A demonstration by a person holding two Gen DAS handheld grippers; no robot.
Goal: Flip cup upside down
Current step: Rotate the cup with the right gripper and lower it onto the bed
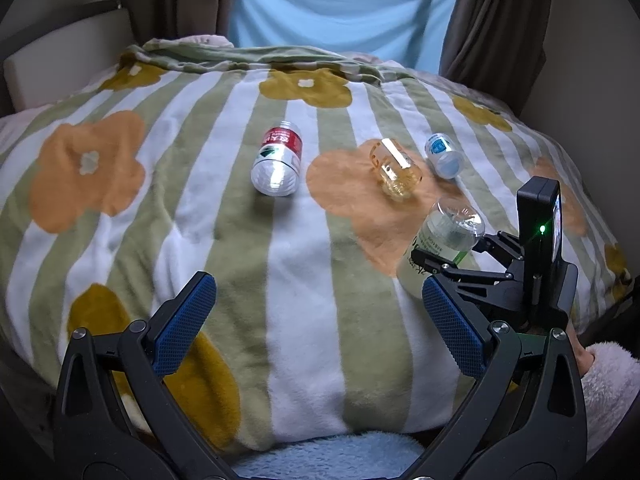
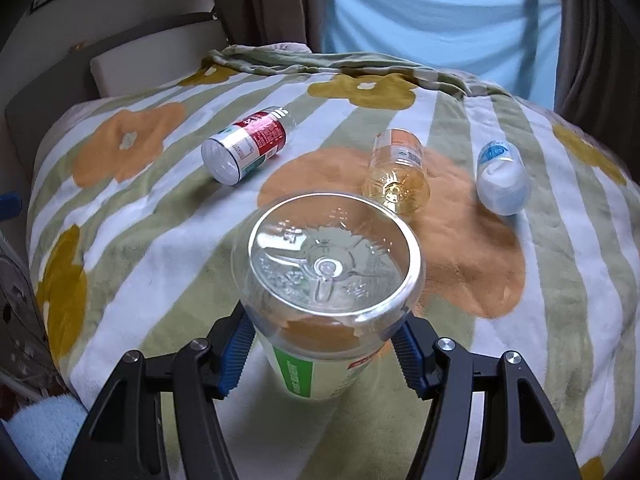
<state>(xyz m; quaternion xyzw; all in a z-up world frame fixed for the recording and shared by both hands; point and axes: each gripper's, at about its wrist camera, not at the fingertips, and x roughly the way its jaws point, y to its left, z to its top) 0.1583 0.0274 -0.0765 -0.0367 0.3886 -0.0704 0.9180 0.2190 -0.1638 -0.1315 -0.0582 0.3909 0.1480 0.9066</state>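
The right gripper point(image 2: 324, 354) clamps its blue-padded fingers point(image 2: 236, 350) on either side of a clear plastic cup point(image 2: 332, 276) with a green-and-white label, holding it bottom-up and tilted over the near part of a striped flower-print blanket point(image 2: 180, 236), close to its near edge; the moulded base faces the right wrist camera. From the left wrist view the same cup point(image 1: 444, 240) shows at the right, gripped by the right gripper point(image 1: 448, 262) over the blanket's point(image 1: 304, 280) near right part. The left gripper point(image 1: 316, 320) hangs wide apart with nothing between its blue pads point(image 1: 184, 324), above the blanket's near edge. Farther in, towards the blanket's middle, three more containers lie on their sides: a red-labelled one point(image 2: 244, 148) to the left, an amber-tinted clear one point(image 2: 396, 176) on an orange flower, and a blue-and-white one point(image 2: 502, 180) to the right, each apart from the others. Behind the far edge hang brown curtains point(image 2: 272, 0) and a pale blue cloth point(image 2: 432, 12)
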